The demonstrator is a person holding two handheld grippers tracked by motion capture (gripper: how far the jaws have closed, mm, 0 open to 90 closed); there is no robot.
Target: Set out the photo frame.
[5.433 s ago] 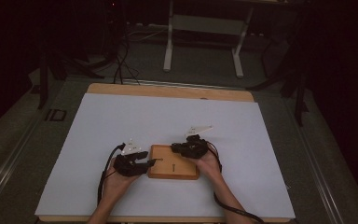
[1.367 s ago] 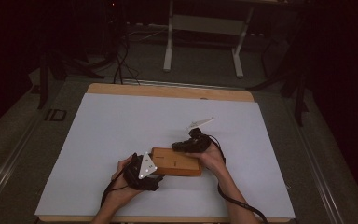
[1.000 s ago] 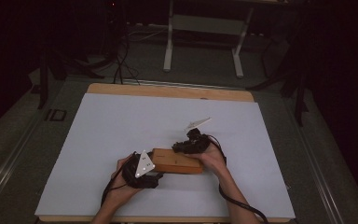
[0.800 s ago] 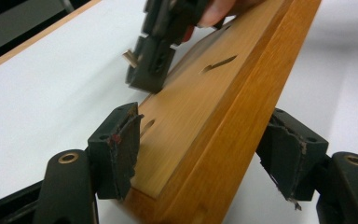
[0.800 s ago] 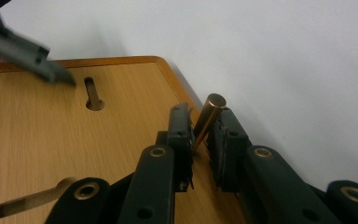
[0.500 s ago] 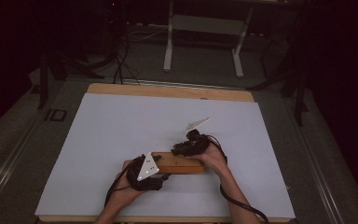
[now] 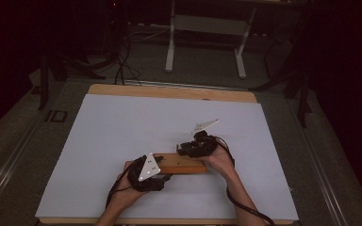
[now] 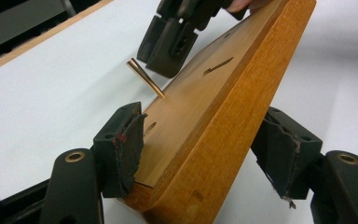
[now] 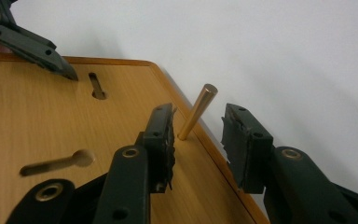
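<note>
The table (image 7: 122, 122), under its white sheet, carries a wooden board (image 7: 181, 163) that lies near the person's edge with its long axis running across, from one hand to the other. The left gripper (image 8: 200, 149) straddles the board's near end: its left pad touches the top face, while the pad on the other side stands off the underside with a gap showing, so the jaws (which have just been closing a little) bracket the board, which is tilted up on edge in this view, rather than pinch it. At the far end, the right gripper (image 9: 196, 140) sits over the board's top face, close by its edge. The small thing that matters is a brass pin (image 9: 196, 112), standing in a hole near that edge and leaning away from the right gripper's camera, its long axis rising out of the board. The pin lies directly between the right fingers (image 9: 163, 135), close to the left one but touching neither; those jaws are apart and have just been opening. The right hand is plainly the nearer to the pin, so any pull or push along the pin's axis would likely fall to it, with the left steadying the board.
</note>
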